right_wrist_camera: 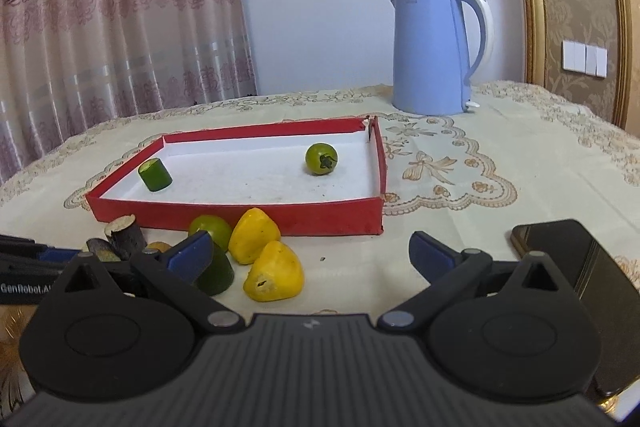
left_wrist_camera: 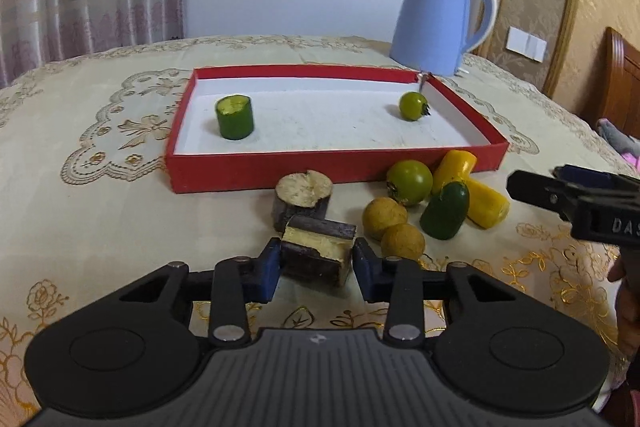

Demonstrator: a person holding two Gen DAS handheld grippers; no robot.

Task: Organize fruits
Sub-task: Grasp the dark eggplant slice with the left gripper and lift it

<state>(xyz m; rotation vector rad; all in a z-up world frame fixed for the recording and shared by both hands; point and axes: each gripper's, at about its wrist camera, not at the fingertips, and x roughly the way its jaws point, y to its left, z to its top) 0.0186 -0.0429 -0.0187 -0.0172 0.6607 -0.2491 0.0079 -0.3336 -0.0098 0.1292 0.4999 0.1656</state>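
Tablecloth [left_wrist_camera: 100, 211] under left gripper [left_wrist_camera: 316, 263] (angled down)

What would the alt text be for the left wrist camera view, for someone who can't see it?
The left gripper is closed on a dark sugarcane chunk on a cream tablecloth. Beyond it, loose fruit pieces lie before a red tray holding a cucumber piece and a green tomato; a blue kettle stands behind.

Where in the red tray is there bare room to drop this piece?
The red tray is bare across its middle, between the cut green piece at one end and the small green tomato at the other. The cloth along its near wall is crowded with fruit.
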